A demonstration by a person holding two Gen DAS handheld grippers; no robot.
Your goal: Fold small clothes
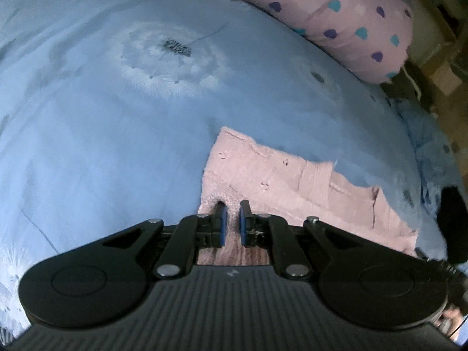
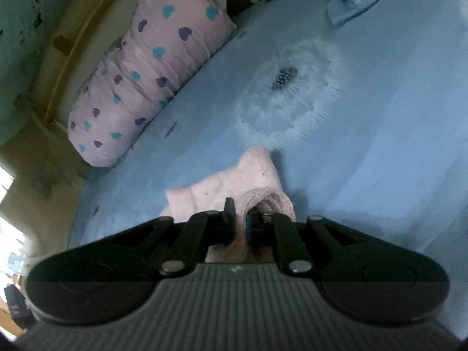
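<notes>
A small pink knitted garment point(image 1: 272, 175) lies on the blue bedsheet point(image 1: 102, 146), stretching from the middle of the left wrist view toward the lower right. My left gripper point(image 1: 232, 222) is shut on a bunched knit edge of it, which sits pinched between the blue pads. In the right wrist view the same pink garment point(image 2: 234, 181) rises in a fold ahead of the fingers. My right gripper point(image 2: 241, 222) is shut on a rolled cuff-like edge of it. Part of the right gripper shows as a black shape point(image 1: 452, 222) at the right edge of the left wrist view.
A pink bolster pillow with blue and purple hearts point(image 1: 336, 20) point(image 2: 146, 73) lies along the bed's far edge. The sheet carries large white dandelion prints point(image 1: 172, 58) point(image 2: 292, 93). Beyond the pillow are a wooden bed frame point(image 2: 73, 49) and a wall.
</notes>
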